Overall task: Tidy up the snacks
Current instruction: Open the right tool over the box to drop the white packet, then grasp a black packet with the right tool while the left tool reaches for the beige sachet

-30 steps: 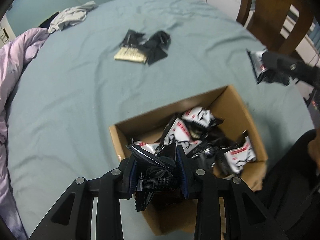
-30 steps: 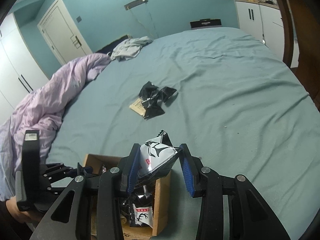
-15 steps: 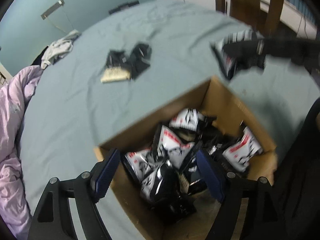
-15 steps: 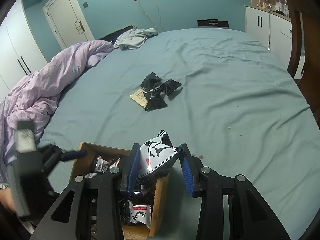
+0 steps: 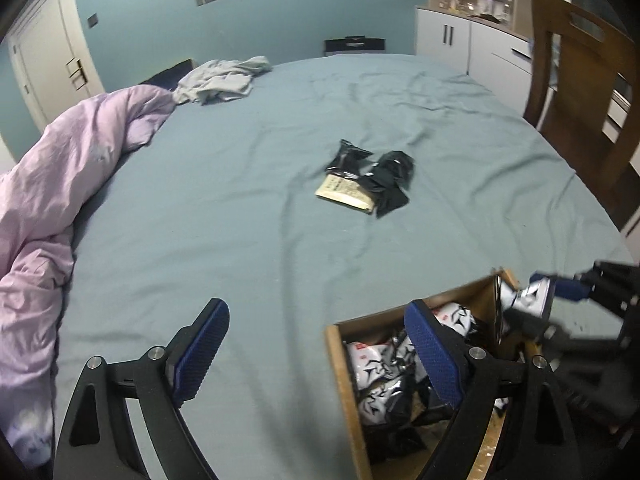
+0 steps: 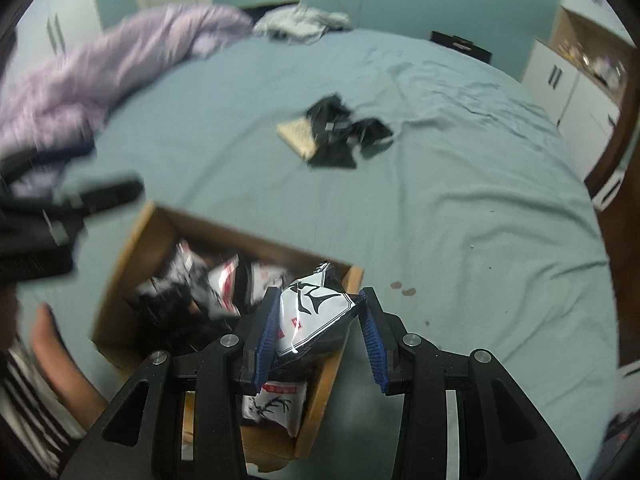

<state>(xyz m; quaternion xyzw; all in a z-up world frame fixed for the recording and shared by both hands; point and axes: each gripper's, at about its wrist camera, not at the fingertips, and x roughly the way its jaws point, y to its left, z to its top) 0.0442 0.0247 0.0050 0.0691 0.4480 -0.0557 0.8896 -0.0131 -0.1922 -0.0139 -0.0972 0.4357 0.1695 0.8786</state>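
A cardboard box (image 5: pixel 340 364) holding several black-and-white snack packets sits on the teal bed sheet; it also shows in the right wrist view (image 6: pixel 132 256). My left gripper (image 5: pixel 320 354) is open and empty, raised to the left of the box. My right gripper (image 6: pixel 320 336) is shut on a black-and-white snack packet (image 6: pixel 316 316) over the box's right edge; it appears in the left wrist view (image 5: pixel 532 300) at the box's far corner. A small pile of black packets (image 5: pixel 384 176) and a tan packet (image 5: pixel 344 194) lies mid-bed; it also shows in the right wrist view (image 6: pixel 340 136).
A lilac duvet (image 5: pixel 60 184) is bunched along the left side. Grey clothes (image 5: pixel 224 80) lie at the far end. A wooden chair (image 5: pixel 580 92) stands at the right, white cabinets (image 5: pixel 460 40) behind. A person's forearm (image 6: pixel 60 356) is by the box.
My left gripper opened, dropped its black packet into the box, then lifted and swung left. My right gripper moved in over the box's edge with its packet.
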